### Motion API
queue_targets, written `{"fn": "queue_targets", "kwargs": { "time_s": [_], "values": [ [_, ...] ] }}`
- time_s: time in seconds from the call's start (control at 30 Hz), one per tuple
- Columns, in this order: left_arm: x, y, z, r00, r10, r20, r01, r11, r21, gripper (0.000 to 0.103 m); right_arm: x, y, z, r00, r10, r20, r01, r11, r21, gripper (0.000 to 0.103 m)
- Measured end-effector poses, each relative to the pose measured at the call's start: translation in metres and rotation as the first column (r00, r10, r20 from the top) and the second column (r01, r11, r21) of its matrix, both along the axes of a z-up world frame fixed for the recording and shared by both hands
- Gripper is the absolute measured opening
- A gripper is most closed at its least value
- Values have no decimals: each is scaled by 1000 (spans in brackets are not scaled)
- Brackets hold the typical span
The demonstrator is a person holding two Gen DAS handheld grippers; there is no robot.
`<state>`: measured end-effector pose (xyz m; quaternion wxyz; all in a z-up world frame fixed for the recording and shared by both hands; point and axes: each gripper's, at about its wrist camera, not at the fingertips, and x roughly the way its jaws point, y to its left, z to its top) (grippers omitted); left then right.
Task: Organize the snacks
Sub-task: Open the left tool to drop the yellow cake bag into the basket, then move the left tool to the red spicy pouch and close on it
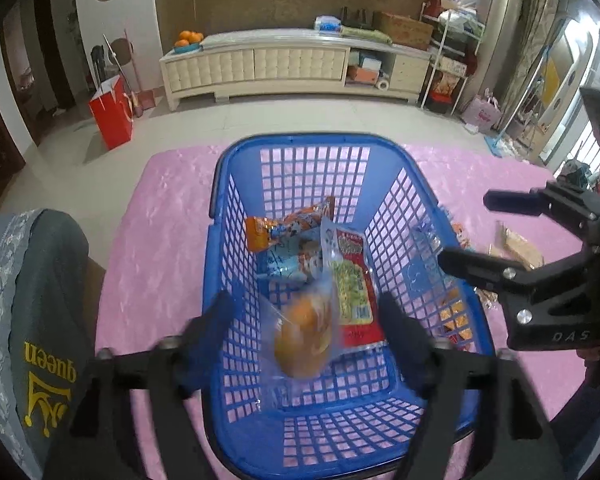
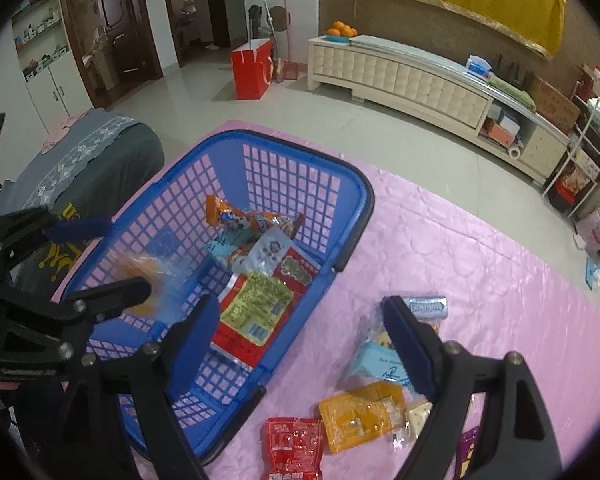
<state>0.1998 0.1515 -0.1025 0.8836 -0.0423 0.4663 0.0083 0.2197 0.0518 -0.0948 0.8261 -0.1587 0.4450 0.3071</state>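
Angling down, left tool [image 1: 306, 336] (jaws apart) over basket [image 1: 224, 240].

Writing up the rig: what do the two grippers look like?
Both alike: black angular frames with silver screw heads and blue pads on the fingers. The right gripper shows blue pads clearly; its frame bears pale lettering in the left gripper view. No cables visible.

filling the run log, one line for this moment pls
left gripper: jaws open, orange snack dropping into blue basket | right gripper: open over table snacks | red packet still out
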Motion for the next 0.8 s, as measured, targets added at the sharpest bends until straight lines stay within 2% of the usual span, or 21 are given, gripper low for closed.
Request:
{"fn": "queue_targets", "kwargs": {
  "time_s": [0.37,0.8],
  "values": [
    [-22,-10,29,999,3,49,-3,1000,5,77,-24,-24,31,999,-30,22,29,999,42,87],
    [-62,-84,81,988,-89,127,83,995,50,77,-68,-102,75,988,-120,92,115,991,68,87]
  ]
}}
